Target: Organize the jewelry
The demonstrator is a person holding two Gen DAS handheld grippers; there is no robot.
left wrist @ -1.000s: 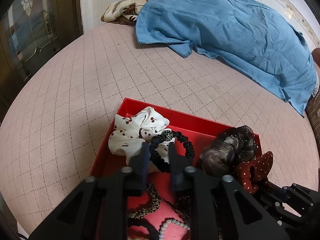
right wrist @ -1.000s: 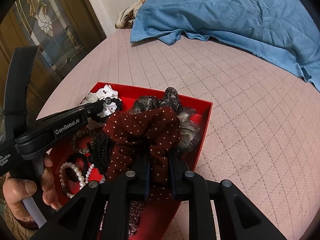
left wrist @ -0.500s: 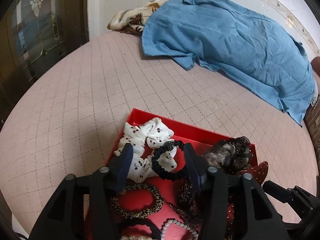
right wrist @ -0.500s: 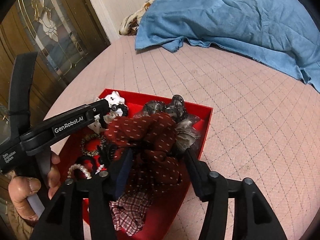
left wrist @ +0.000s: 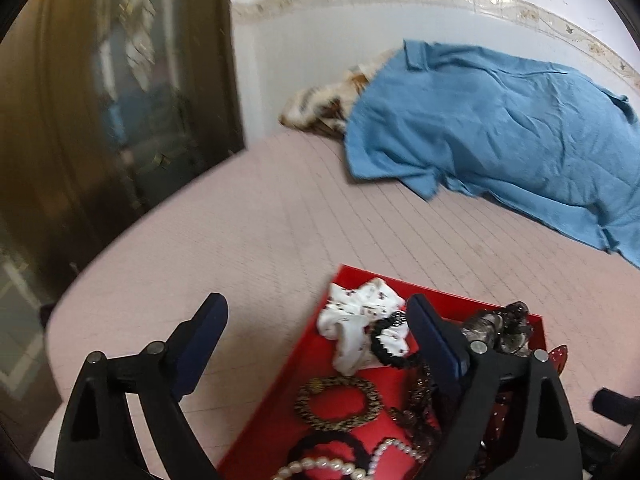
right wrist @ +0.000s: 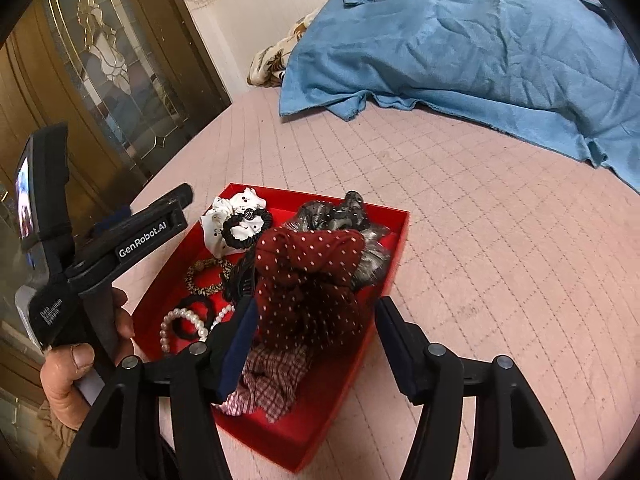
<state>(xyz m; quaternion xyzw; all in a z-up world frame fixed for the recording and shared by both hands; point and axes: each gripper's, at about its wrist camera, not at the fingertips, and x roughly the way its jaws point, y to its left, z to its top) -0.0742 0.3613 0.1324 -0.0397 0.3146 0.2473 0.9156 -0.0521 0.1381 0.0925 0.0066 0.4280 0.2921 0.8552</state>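
A red box [right wrist: 401, 236] lies on the pink quilted surface, filled with hair ties. In it are a white dotted scrunchie [left wrist: 352, 316], a black hair tie [left wrist: 386, 346], a leopard-print tie [left wrist: 340, 404], a pearl bracelet [left wrist: 320, 465], a grey sheer scrunchie [right wrist: 340, 212] and a plaid scrunchie [right wrist: 272, 376]. My left gripper [left wrist: 316, 310] hangs over the box's left wall, its jaws opening with nothing gripped. My right gripper [right wrist: 316, 308] is also opening. The dark-red polka-dot scrunchie [right wrist: 308, 276] rests in the box between its fingers, unpressed.
A blue cloth [right wrist: 460, 40] covers the far right of the pink quilted surface [right wrist: 500, 240], with patterned fabric [right wrist: 272, 60] under its left end. A dark wooden door with leaded glass [right wrist: 100, 60] stands beyond the surface's left edge. A hand [right wrist: 80, 364] holds the left gripper.
Both grippers have opened, drawn back and risen from the box. The left has let go of the black hair tie, the right of the polka-dot scrunchie. The left view has tilted upward.
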